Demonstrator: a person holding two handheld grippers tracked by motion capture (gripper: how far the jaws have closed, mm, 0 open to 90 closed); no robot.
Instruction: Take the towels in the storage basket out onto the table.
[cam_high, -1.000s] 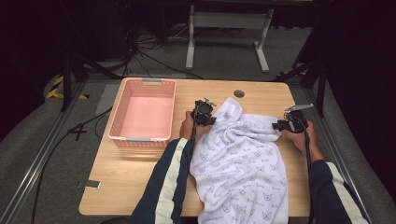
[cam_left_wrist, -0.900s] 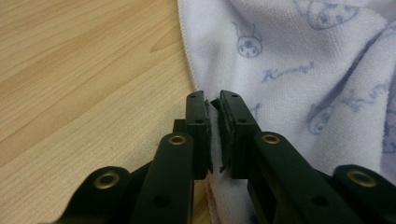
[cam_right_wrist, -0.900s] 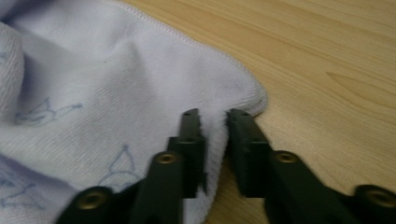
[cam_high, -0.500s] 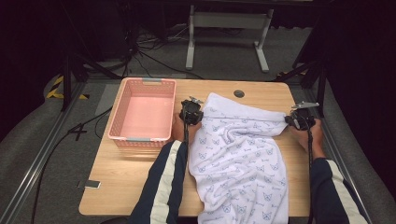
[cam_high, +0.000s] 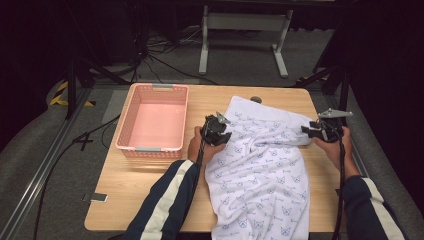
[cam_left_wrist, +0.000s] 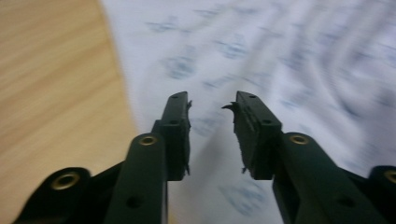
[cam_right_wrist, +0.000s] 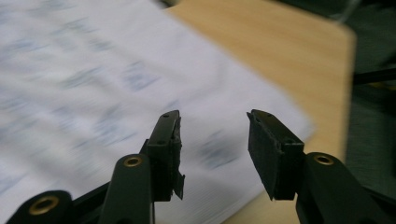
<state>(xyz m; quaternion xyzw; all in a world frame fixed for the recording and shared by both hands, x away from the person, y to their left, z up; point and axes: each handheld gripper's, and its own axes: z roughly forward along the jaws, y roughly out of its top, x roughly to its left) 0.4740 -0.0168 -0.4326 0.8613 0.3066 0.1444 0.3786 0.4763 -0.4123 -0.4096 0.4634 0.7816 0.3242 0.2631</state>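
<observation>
On table's right half lies white printed cloth (cam_high: 260, 170), near end hanging off the edge. Soft, light, floppy; prob best pinched at corners/hems. L gripper (cam_left_wrist: 211, 105) & R gripper (cam_right_wrist: 213, 120) jaws just opened, released, nothing between, above cloth.

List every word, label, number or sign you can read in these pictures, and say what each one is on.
No readable text, number or brand anywhere.
White cloth: a repeated blue print of small cat-like faces, no lettering; blurred in both gripper views.
Pink basket: a grey tab on each end rim, nothing legible on them.
Floor: yellow and black hazard stripes, a marking, not words.
Small grey piece on the table's near left corner: too small to read.
</observation>
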